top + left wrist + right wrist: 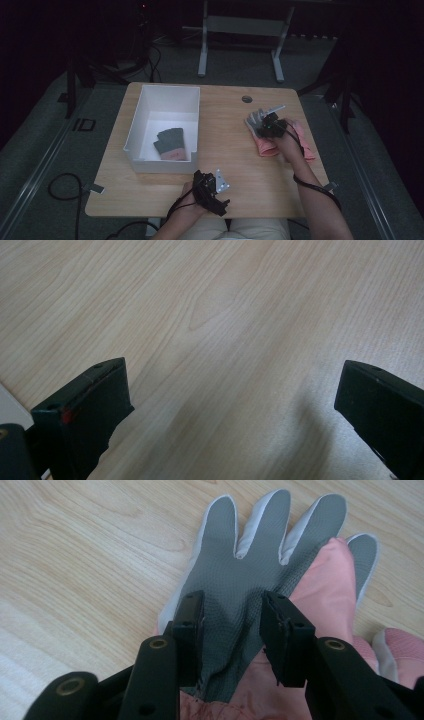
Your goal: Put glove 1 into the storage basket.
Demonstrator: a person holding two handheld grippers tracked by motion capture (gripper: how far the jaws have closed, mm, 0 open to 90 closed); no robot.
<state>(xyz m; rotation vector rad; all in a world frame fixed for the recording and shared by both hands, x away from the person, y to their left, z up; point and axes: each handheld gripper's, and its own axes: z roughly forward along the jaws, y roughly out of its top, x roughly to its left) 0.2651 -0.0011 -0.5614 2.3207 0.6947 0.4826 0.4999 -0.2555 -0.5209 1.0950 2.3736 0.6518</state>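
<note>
A glove with a grey palm (235, 565) and pink back lies flat on the wooden table (225, 150), fingers pointing away; its grey fingers (254, 120) show at the table's right. My right gripper (232, 615) is shut on the glove's palm, with fabric bunched between the jaws; from above the right gripper (269, 125) sits on top of the glove. A second pink glove (306, 144) lies under it, to its right. My left gripper (230, 390) stands open over bare wood, and the left gripper (207, 181) is near the front edge.
A white box (134, 131) at the table's left holds a dark glove with a pink cuff (170, 144). A round cable hole (247, 99) sits near the far edge. Bare wood lies between box and gloves. Table legs and cables are on the floor beyond.
</note>
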